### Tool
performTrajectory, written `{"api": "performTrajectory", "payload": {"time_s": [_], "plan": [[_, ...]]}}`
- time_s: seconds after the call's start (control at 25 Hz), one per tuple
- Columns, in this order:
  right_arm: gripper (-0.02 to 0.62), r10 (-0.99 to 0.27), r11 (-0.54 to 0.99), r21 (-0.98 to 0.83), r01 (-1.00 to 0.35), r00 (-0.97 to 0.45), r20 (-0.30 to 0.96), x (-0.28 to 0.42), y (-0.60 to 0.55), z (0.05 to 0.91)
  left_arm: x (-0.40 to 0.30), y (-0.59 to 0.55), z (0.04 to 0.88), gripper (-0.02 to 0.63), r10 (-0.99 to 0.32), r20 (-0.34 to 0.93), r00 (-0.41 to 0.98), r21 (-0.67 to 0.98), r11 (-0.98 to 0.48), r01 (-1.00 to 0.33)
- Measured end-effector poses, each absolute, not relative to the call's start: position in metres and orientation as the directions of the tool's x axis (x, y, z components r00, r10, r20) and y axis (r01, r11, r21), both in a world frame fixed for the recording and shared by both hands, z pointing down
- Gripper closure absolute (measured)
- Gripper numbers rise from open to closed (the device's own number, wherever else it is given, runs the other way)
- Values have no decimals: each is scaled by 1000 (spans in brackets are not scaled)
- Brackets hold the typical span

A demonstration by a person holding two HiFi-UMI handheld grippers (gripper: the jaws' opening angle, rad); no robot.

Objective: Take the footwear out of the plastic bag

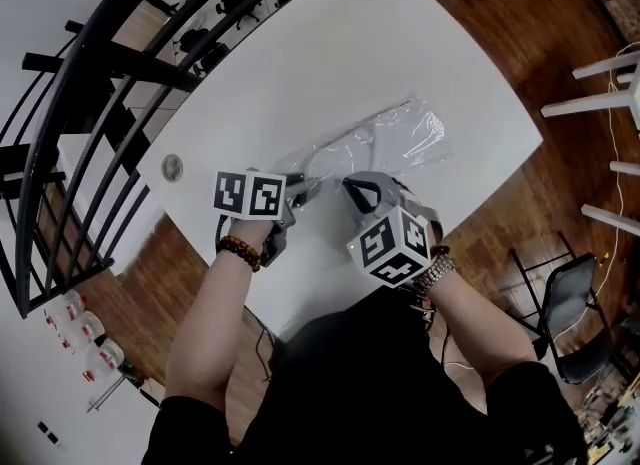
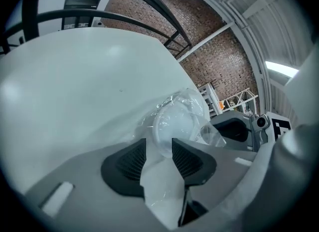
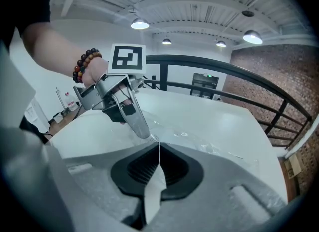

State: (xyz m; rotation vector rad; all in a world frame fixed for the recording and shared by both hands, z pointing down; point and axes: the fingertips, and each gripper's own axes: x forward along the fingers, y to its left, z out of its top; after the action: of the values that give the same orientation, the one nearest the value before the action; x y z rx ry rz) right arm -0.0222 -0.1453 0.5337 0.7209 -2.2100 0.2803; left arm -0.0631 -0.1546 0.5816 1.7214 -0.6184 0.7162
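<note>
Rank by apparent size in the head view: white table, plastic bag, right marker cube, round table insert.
1. white table
2. plastic bag
3. right marker cube, enlarged by nearness to the camera
4. round table insert

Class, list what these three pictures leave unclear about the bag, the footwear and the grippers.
Footwear: every view, glare and creases of the plastic bag blur its type and number.
Right gripper, right gripper view: fingers together at the bag's edge; whether film is pinched is too thin to see.
Person's body, head view: hides part of the table's near edge.
</note>
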Motion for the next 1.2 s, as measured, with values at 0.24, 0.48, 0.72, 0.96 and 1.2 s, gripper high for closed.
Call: {"api": "performTrajectory", "payload": {"time_s": [0.24, 0.48, 0.72, 0.96, 1.2], "plan": [[600, -422, 814, 38, -580, -546, 724, -24, -145, 527, -60, -151, 580, 417, -45, 691, 721, 705, -173, -687], [600, -420, 821, 39, -570, -555, 718, -27, -143, 524, -58, -151, 582, 427, -61, 657, 752, 743, -118, -659], [503, -385, 829, -14, -559, -590, 709, -22, -138, 522, -61, -154, 580, 490, -105, 653, 750, 739, -126, -662], [484, -506, 703, -16, -711, -517, 691, 50, -173, 512, -65, -155, 574, 506, -135, 635, 761, 749, -133, -649], [471, -558, 550, -22, -835, -387, 734, 133, -210, 533, -67, -154, 571, 515, -151, 622, 769, 755, -145, -639]]}}
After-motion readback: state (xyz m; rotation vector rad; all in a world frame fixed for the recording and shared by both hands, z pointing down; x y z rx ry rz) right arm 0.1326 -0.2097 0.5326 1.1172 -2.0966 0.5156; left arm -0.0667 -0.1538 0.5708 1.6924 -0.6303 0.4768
